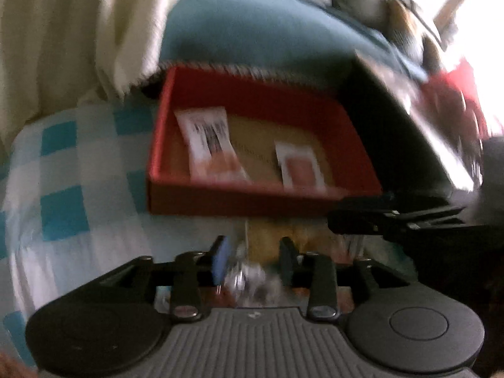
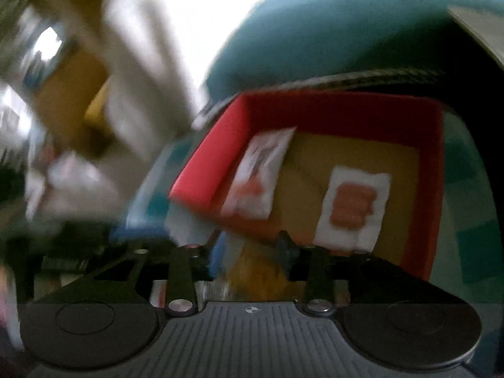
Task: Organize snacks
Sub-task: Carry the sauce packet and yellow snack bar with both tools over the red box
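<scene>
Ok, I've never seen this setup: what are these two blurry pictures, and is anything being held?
No robot here: a person carries a hand-held gripper in each hand, with a fisheye camera looking along its two fingers. One picture is from the left gripper, the other from the right gripper. Both face a red box on a checked cloth, with two white snack packets inside. A crinkly wrapper lies between the left fingers, something orange between the right; the blur hides whether either is gripped.
</scene>
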Demonstrator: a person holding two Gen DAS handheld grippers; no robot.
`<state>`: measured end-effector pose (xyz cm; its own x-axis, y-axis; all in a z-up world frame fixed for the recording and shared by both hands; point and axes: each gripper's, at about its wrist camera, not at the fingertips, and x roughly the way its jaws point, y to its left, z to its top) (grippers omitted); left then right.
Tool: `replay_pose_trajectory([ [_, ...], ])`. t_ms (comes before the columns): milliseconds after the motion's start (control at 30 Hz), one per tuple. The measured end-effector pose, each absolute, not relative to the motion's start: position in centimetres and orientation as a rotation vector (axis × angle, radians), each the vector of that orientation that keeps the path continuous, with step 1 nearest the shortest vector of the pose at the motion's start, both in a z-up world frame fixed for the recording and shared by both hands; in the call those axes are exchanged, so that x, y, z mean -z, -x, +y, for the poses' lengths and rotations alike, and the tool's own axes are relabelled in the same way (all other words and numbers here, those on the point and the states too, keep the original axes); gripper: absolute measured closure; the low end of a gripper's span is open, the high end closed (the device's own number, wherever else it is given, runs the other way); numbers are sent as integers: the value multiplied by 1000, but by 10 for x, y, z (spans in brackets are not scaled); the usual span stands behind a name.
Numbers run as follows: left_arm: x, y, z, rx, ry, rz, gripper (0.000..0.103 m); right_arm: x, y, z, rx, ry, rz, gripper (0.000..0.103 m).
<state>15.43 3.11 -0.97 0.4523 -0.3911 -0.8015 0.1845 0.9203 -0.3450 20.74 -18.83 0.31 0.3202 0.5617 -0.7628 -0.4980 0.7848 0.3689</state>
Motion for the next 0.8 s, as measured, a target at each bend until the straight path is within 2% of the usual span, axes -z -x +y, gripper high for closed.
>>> replay_pose_trajectory([
  [33,15,-153,26,378,179,1059,64,-1,-198,-184,-721,-15,1035,43],
  [67,20,-152,21,384,142,1074,64,2,-191,-179,-739,49,1048,42],
  [233,34,-153,-3,498,-116,1106,63,23,-186,-152,-782,369,1125,43],
  [367,50,-157,-10,525,-259,1138,62,39,-189,-133,-849,556,1103,43],
  [467,64,-167,-9,527,-229,1154,61,49,-198,-120,-899,581,1093,39],
  [600,65,-159,-14,541,-292,1131,61,56,-201,-106,-905,608,1086,45],
  [667,64,-153,-13,530,-292,1135,64,60,-203,-108,-862,584,1131,47],
  [700,64,-151,-11,524,-276,1152,66,62,-203,-112,-832,566,1158,53],
  [800,61,-141,-6,518,-205,1180,67,60,-193,-126,-847,467,1215,56],
])
